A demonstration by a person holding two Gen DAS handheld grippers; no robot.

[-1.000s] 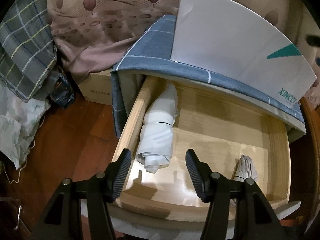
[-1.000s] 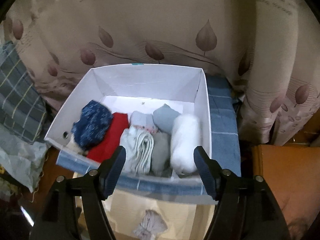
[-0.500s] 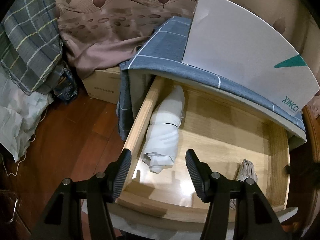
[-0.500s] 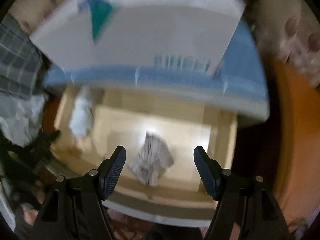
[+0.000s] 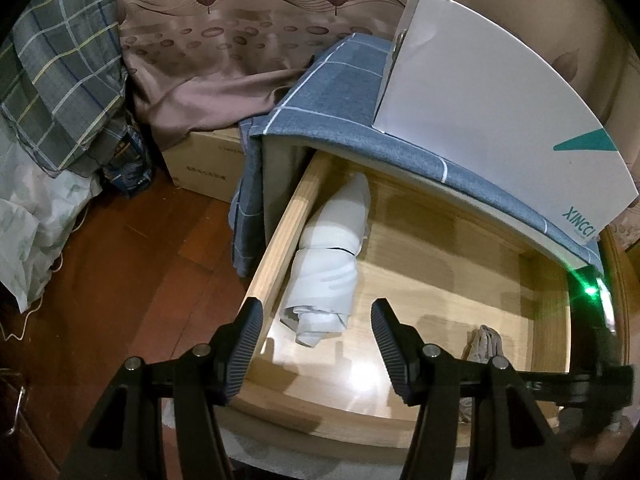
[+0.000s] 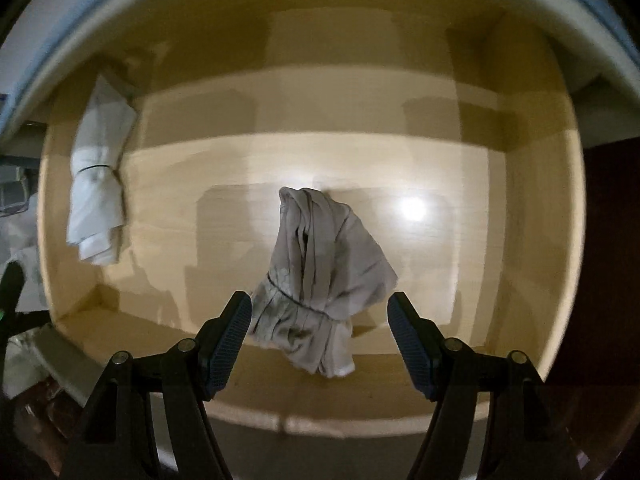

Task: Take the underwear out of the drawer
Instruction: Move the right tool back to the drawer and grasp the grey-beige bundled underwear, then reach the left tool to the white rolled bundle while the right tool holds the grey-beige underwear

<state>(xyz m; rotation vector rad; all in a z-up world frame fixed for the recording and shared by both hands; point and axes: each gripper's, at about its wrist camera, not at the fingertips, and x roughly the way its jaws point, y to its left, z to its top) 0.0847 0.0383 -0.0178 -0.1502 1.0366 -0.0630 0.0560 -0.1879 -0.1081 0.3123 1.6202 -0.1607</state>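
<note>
Hovering right gripper [image 6: 320, 336], seemingly untouching, straddles grey underwear [image 6: 320, 276] in drawer [image 6: 536, 200].

Drawer [image 6: 532, 200] open: rolled bundle [image 6: 98, 196] at L wall, tied underwear [image 6: 324, 276] nr front-centre, box [image 5: 492, 120] atop cabinet.

I see bare floor across the drawer [image 6: 460, 152] from twelve to three o'clock; white roll [image 6: 98, 196] blocks ten o'clock.

A home bedroom: leaf-print curtain [image 5: 248, 40], wood floor [image 5: 120, 260], plaid bedding [image 5: 60, 80], open drawer [image 5: 440, 264] of rolled clothes [image 5: 332, 264].
</note>
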